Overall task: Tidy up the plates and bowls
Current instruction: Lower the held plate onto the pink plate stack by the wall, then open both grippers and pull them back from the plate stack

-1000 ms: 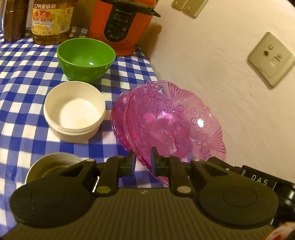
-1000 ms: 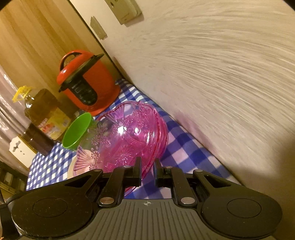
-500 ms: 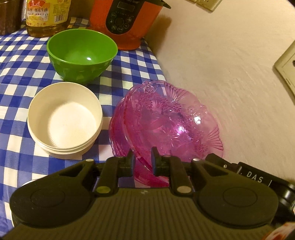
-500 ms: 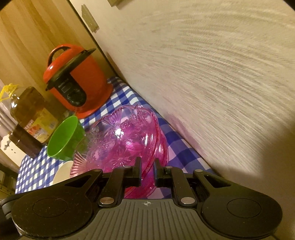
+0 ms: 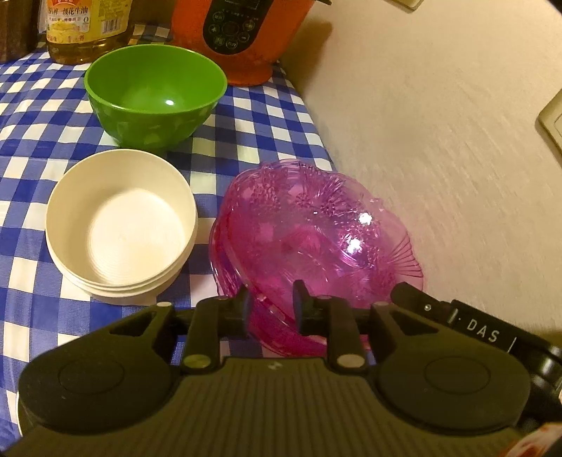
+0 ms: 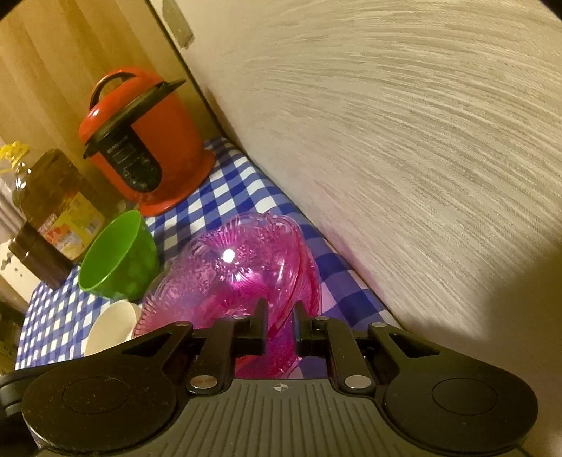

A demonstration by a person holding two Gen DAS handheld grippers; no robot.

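A stack of clear pink glass plates point(image 5: 316, 239) is held tilted above the blue checked tablecloth point(image 5: 31, 116), close to the wall. My left gripper point(image 5: 270, 302) is shut on the near rim of the stack. My right gripper point(image 6: 279, 323) is shut on another part of the rim of the same plates point(image 6: 242, 270). A stack of cream bowls point(image 5: 121, 225) sits left of the plates. A green bowl point(image 5: 154, 95) stands behind it and also shows in the right wrist view point(image 6: 117, 256).
A red pressure cooker point(image 6: 144, 140) stands at the back against the wall. An oil bottle point(image 5: 87, 28) and a dark jar point(image 6: 38, 256) stand at the back left. The textured wall point(image 5: 439, 140) runs along the right side.
Both grippers have moved forward and lower with the pink plates. The bowls and cooker now look closer in both views.
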